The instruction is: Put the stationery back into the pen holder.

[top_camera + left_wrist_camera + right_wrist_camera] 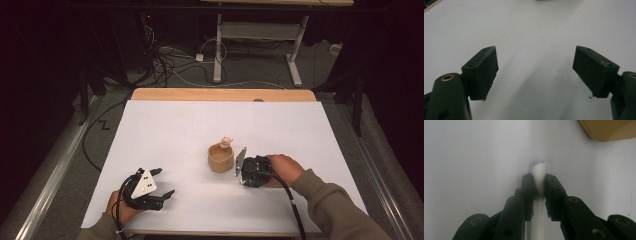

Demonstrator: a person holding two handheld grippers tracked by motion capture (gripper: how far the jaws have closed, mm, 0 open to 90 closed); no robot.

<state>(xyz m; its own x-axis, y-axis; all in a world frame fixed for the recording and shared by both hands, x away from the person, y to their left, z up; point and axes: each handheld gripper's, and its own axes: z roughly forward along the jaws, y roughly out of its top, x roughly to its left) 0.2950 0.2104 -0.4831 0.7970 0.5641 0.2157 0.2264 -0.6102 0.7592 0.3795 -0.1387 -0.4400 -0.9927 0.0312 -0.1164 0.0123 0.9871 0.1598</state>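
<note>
— Spoon handle [539,173] — thin, white and smooth, rounded at the tip — is seen pinched between the right gripper's [539,185] jaws in the right gripper view, lying low over the white table sheet [175,135]. What is made of the step in hand?

— A pick-up is judged to be under way. The handle is clamped from both sides by the black pads, and the grip appears to be seated well back from the tip. In the high view the right gripper [256,171] is found just beside the tan cup [220,157], on the person's right.

— And the cup?

— Round, matte, wood-coloured, with thick walls; a small pale object [226,142] is seen at its far rim, too small to be identified. A corner of the cup [609,130] is also caught at the top of the right gripper view.

— What is called for next?

— A gentle lift, probably — the handle is slick and narrow, so slipping or twisting between the pads is to be guarded against, and the cup beside it should not be knocked.

— The other hand?

— The left gripper [159,189] is held near the table's near-left corner, well apart from the cup. Its jaws are spread wide with nothing between them; bare sheet is seen past its blocky, rubbery pads [482,71].
</note>
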